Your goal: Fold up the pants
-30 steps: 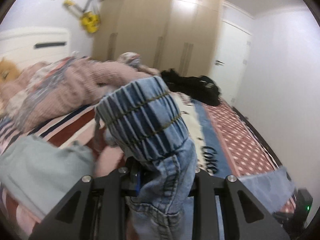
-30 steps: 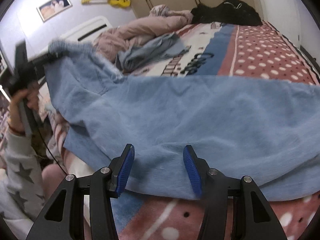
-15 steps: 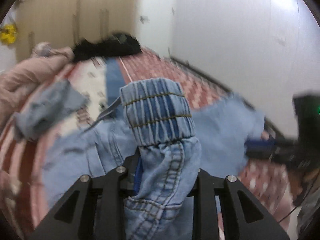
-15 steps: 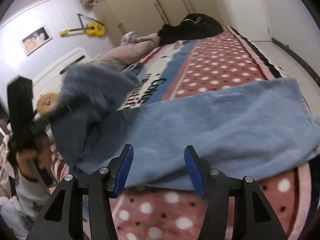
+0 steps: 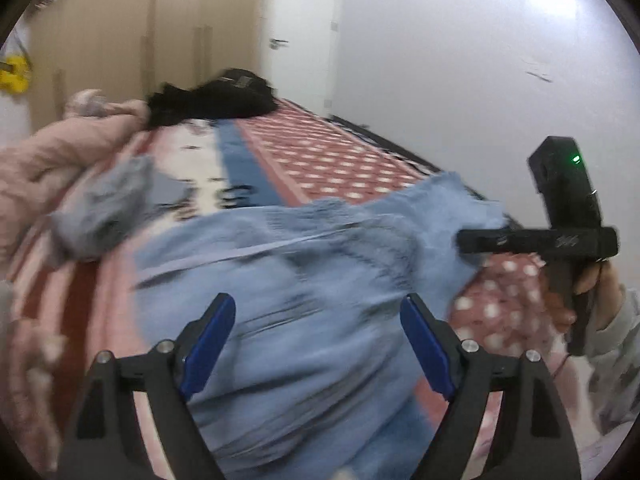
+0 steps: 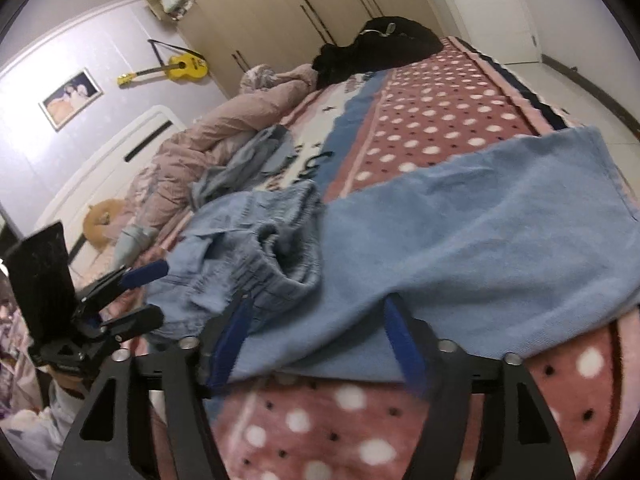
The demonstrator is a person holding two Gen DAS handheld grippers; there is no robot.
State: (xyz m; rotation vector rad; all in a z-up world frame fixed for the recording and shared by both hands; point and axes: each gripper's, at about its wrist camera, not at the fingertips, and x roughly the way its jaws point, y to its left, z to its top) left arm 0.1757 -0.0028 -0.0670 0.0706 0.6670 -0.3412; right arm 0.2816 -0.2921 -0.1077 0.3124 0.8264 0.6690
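Light blue denim pants [image 6: 460, 236] lie across the bed, legs stretched to the right, the elastic waistband [image 6: 280, 236] bunched at the left. They also show blurred in the left wrist view [image 5: 304, 280]. My left gripper [image 5: 316, 340] is open and empty just above the pants; it shows in the right wrist view [image 6: 140, 292] beside the waistband. My right gripper [image 6: 320, 340] is open at the near edge of the pants, holding nothing; it appears in the left wrist view [image 5: 560, 236] at the right.
The bed carries a red dotted blanket [image 6: 440, 120], a pink quilt [image 6: 224, 132], another blue garment [image 6: 256, 156] and a black pile [image 6: 380, 40] at the far end. Wardrobes [image 6: 320, 4], a door and the white wall [image 5: 480, 60] stand beyond.
My left gripper swung right and down with the waistband, then opened and let it drop onto the bed. My right gripper stayed open at the pants' near edge.
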